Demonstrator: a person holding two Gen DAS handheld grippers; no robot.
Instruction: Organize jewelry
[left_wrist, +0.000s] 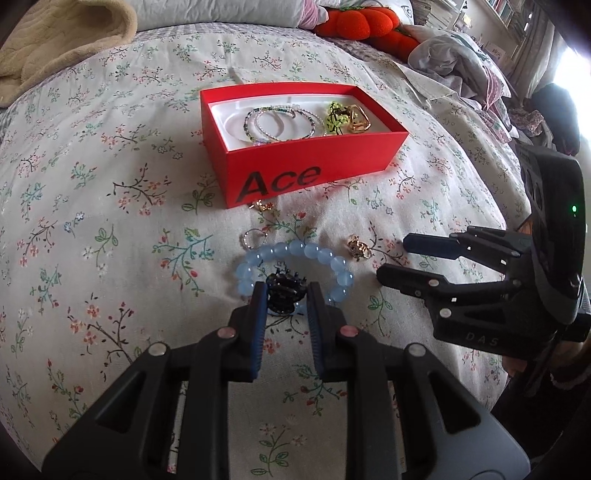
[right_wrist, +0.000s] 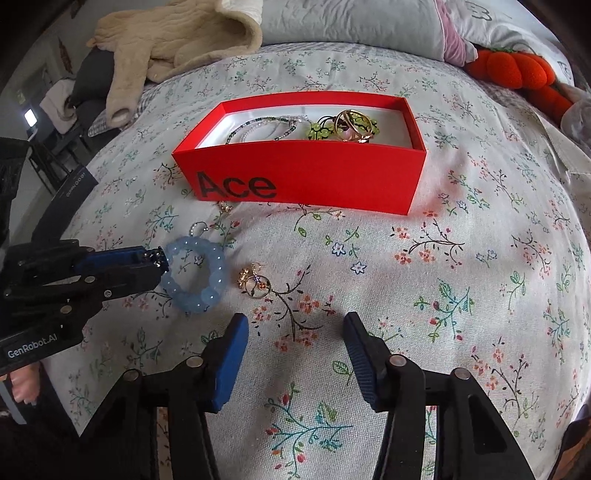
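Note:
A red "Ace" box (left_wrist: 295, 173) (right_wrist: 314, 184) on the floral bedspread holds thin beaded bracelets (left_wrist: 277, 123), a green piece (left_wrist: 334, 116) and a gold ring (left_wrist: 356, 118). In front lie a blue bead bracelet (left_wrist: 325, 258) (right_wrist: 195, 273), a small silver ring (left_wrist: 251, 238), a gold earring (left_wrist: 263, 205) and a gold ornament (left_wrist: 358, 247) (right_wrist: 256, 282). My left gripper (left_wrist: 284, 295) (right_wrist: 157, 264) is shut on a small black hair claw (left_wrist: 284, 291) over the blue bracelet. My right gripper (right_wrist: 295, 339) (left_wrist: 391, 258) is open and empty, near the gold ornament.
A beige fleece garment (right_wrist: 173, 40) and grey pillows (right_wrist: 351, 22) lie at the back. An orange plush (left_wrist: 354, 22) (right_wrist: 517, 70) sits at the back right beside crumpled clothes (left_wrist: 454, 62). The bed edge falls away at the left in the right wrist view.

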